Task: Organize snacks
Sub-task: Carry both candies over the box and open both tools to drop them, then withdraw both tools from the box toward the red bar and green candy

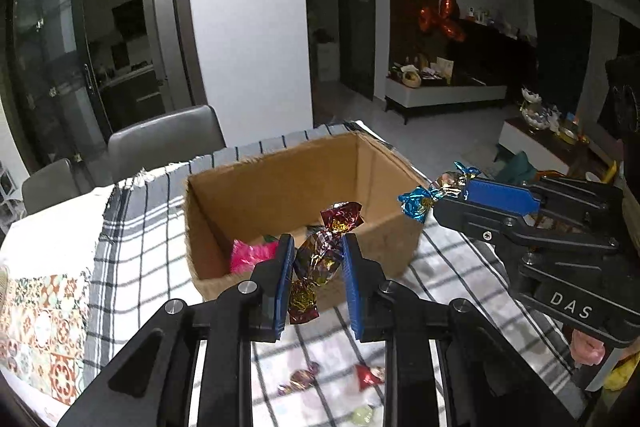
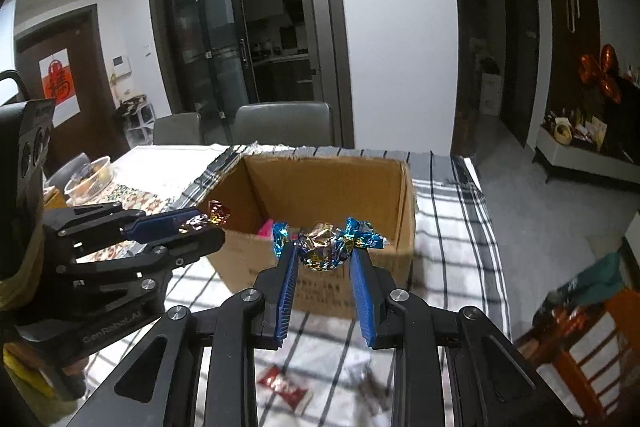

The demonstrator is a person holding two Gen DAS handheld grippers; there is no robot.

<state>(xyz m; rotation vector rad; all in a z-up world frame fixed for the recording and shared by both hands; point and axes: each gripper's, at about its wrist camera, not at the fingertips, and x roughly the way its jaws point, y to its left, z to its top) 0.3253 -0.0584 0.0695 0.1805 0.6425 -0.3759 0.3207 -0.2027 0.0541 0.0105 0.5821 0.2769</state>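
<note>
Two wrapped candies are held in the air in front of an open cardboard box (image 1: pixel 280 187), one in each gripper. The left gripper (image 1: pixel 316 259) is closed on a dark red and gold foil candy (image 1: pixel 320 255), which stands nearly upright between the blue pads with its twisted ends sticking out above and below. The right gripper (image 2: pixel 325 255) is closed on a blue and gold foil candy (image 2: pixel 326 241) that lies crosswise, its blue twisted ends poking out past both fingers. Both candies hang near the box's front wall, a little above its rim.

Inside the box a pink wrapper (image 1: pixel 250 255) lies at the bottom. The box stands on a black-and-white checked cloth (image 1: pixel 136 227) that covers part of the table. On the cloth below the grippers lie more loose sweets, among them a small purple-brown candy (image 1: pixel 300 379) and a red one (image 1: pixel 368 375). Grey chairs (image 2: pixel 284 125) stand behind the table.
</note>
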